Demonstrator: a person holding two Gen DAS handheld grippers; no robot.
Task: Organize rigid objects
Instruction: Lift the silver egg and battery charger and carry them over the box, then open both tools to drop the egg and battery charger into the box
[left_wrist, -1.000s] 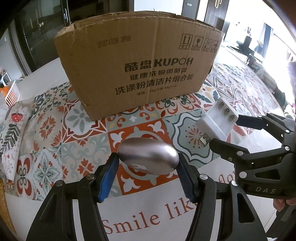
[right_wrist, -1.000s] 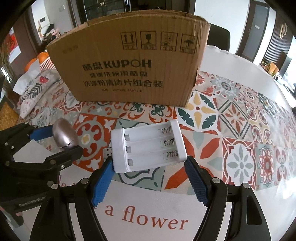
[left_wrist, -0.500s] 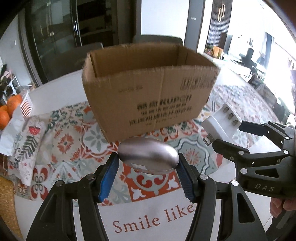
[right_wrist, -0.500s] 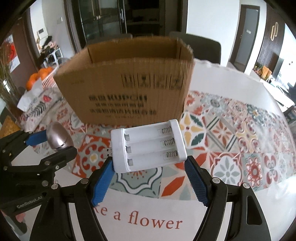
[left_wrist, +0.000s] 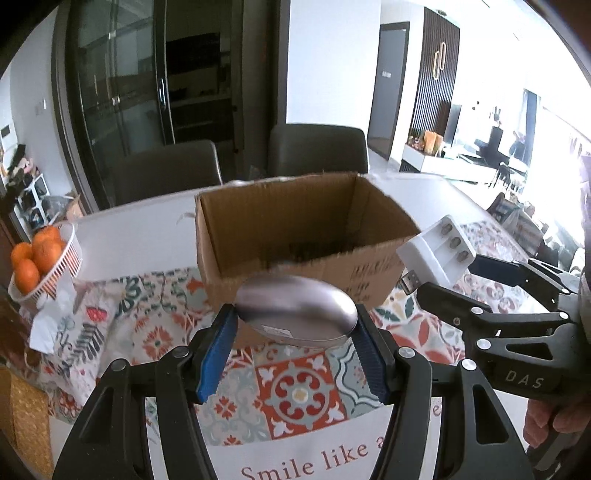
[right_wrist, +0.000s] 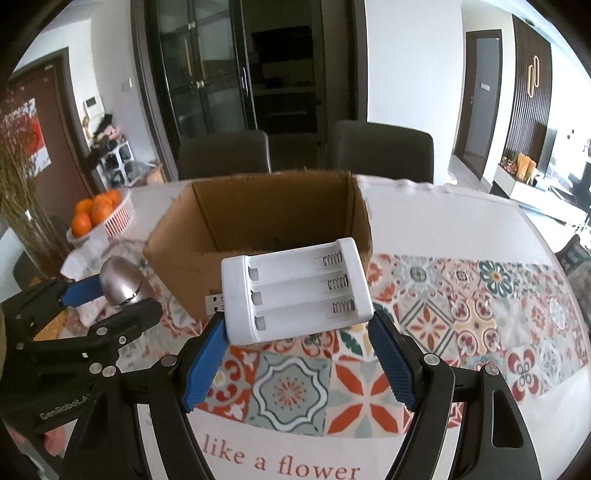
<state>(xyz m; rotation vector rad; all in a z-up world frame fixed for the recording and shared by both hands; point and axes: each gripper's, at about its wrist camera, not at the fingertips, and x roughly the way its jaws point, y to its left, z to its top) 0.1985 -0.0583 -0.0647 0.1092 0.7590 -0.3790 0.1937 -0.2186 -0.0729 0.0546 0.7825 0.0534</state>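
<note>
Your left gripper holds the metal egg, your right gripper the white charger. Lift both over the far box, then let go gently.

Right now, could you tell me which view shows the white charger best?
The right wrist view: the charger faces the camera, all three bays and springs visible, held in the right tongs. The left wrist view shows only its end and USB plug.
</note>
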